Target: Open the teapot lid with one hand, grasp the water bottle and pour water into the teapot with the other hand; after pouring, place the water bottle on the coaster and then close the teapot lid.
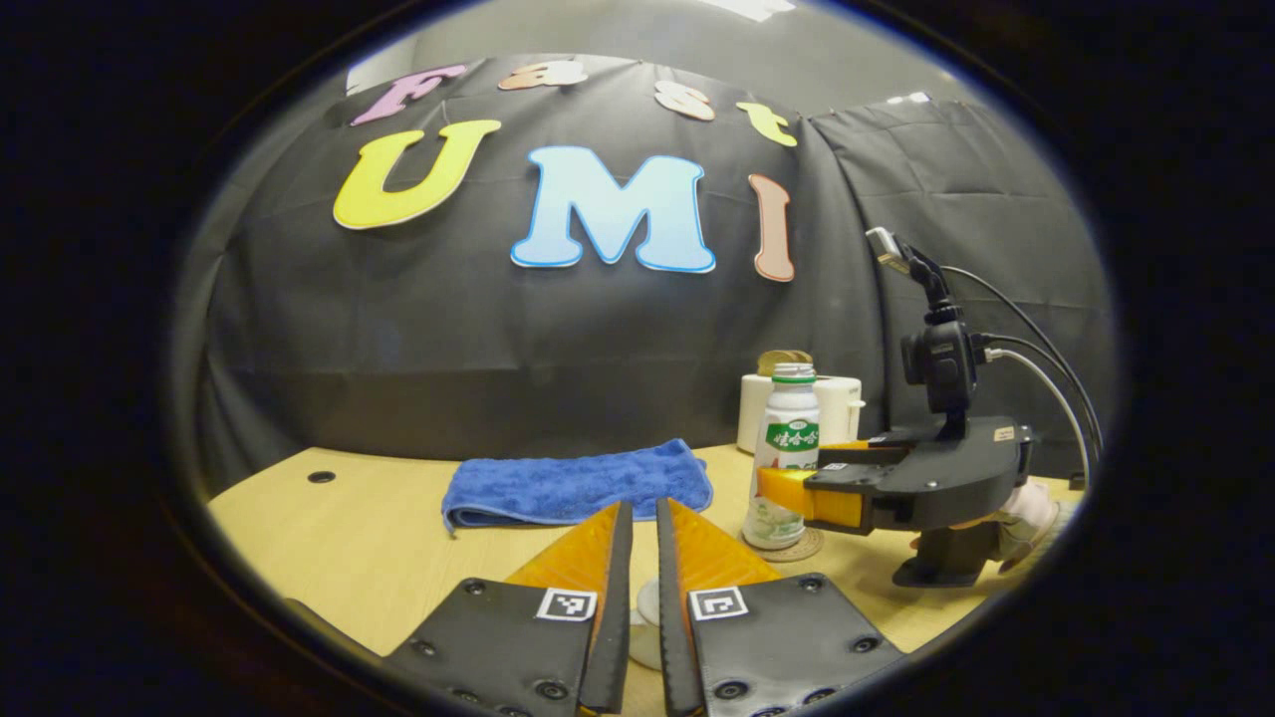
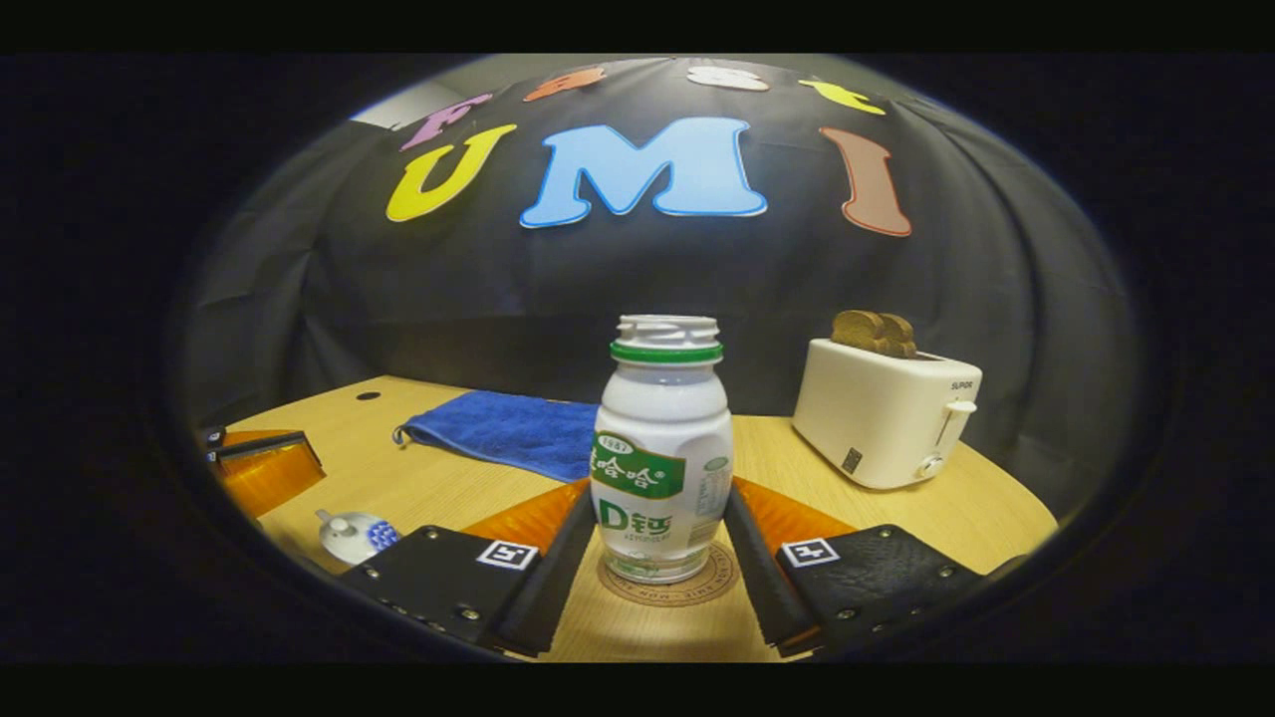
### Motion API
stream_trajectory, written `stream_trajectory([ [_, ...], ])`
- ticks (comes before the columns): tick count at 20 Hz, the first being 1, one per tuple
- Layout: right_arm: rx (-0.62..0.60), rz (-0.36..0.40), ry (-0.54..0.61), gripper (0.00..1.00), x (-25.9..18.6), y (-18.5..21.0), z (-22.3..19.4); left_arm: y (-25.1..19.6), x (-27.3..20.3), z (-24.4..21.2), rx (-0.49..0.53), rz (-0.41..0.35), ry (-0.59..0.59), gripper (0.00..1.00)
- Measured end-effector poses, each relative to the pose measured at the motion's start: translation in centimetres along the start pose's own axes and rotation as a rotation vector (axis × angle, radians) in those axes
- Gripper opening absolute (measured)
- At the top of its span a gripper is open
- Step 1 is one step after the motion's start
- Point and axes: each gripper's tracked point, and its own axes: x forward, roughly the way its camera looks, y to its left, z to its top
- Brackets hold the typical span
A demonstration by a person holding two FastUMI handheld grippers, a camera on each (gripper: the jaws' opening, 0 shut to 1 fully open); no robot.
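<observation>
- In the right gripper view, the right tool (image 2: 662, 543) has its two fingers standing on either side of the water bottle (image 2: 661, 453); whether they press its sides or only flank it cannot be told.
- The bottle stands upright and uncapped on a round coaster (image 2: 665, 591) on the wooden tabletop (image 2: 448, 488).
- In the left gripper view, the left tool (image 1: 643, 518) has its fingers drawn nearly together, a thin slit left between them; something small and white shows low down in that slit, and whether the fingers pinch it cannot be told.
- The same view shows the right tool from the side, its fingers at the bottle's lower body, and a hand (image 1: 1026, 508) behind it.
- The teapot (image 2: 351, 536), white with a blue pattern and lid on, sits low at the left of the right gripper view, near the left tool.
- A folded blue towel (image 1: 578, 485) lies farther back on the tabletop.
- A white toaster (image 2: 885, 410) with bread slices (image 2: 875, 333) in its slots stands to the right, by the black cloth wall.
</observation>
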Motion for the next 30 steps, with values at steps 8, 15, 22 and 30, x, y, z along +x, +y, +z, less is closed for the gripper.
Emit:
stream_trajectory([
  [8,-0.001,0.005,0.0,0.76,0.0,-0.1,-0.2,-0.2,0.1,-0.5,0.0,-0.002,0.012,0.2],
  [15,0.018,0.034,-0.05,0.99,-1.3,0.2,1.1,-0.4,0.1,-0.4,0.003,-0.004,0.014,0.24],
  [22,0.026,0.009,-0.159,1.0,-5.4,-0.5,2.8,-0.2,-0.3,0.5,0.004,0.002,-0.019,0.2],
  [30,0.051,-0.024,-0.213,0.99,-12.0,-1.1,2.7,-2.4,-3.7,2.5,-0.022,0.035,-0.069,0.22],
])
